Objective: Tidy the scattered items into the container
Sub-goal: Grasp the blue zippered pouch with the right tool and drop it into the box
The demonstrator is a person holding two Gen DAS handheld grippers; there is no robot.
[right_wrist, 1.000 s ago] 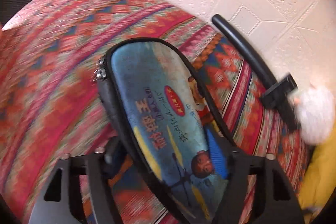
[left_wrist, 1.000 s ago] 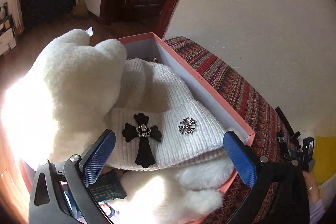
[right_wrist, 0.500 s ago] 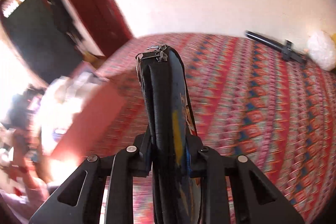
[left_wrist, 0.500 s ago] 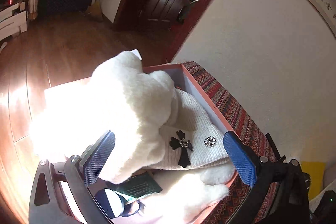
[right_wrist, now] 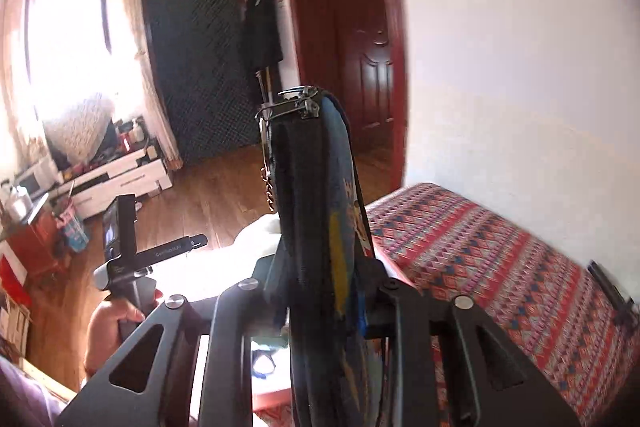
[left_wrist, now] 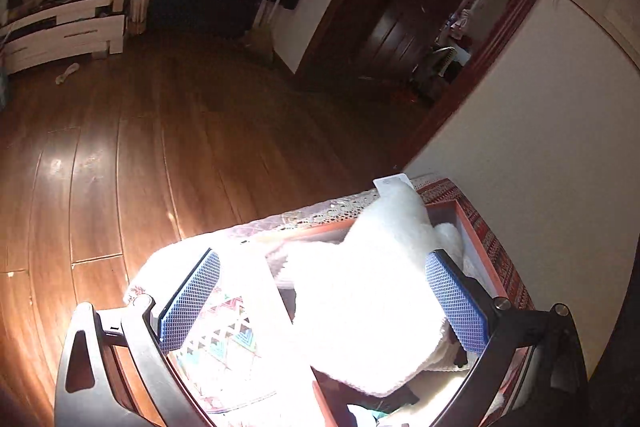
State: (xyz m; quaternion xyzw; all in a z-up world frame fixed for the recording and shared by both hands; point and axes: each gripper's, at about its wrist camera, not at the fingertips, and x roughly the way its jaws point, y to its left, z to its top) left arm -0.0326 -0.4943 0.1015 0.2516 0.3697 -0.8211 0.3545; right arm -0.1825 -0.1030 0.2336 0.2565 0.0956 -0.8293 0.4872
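Since a second ago both of my views have swung up and away: the right tongs [right_wrist: 320, 291] have lifted the zip pouch [right_wrist: 320, 211] off the patterned bed [right_wrist: 500, 247] and now carry it upright, pinched edge-on. My left tongs [left_wrist: 320, 303] hang wide and empty over the pink box [left_wrist: 476, 239], already piled with a white fluffy garment [left_wrist: 372, 291]. I judge this the carry step. Next I must bring the pouch over the box, lower it clear of the rim, then let go.
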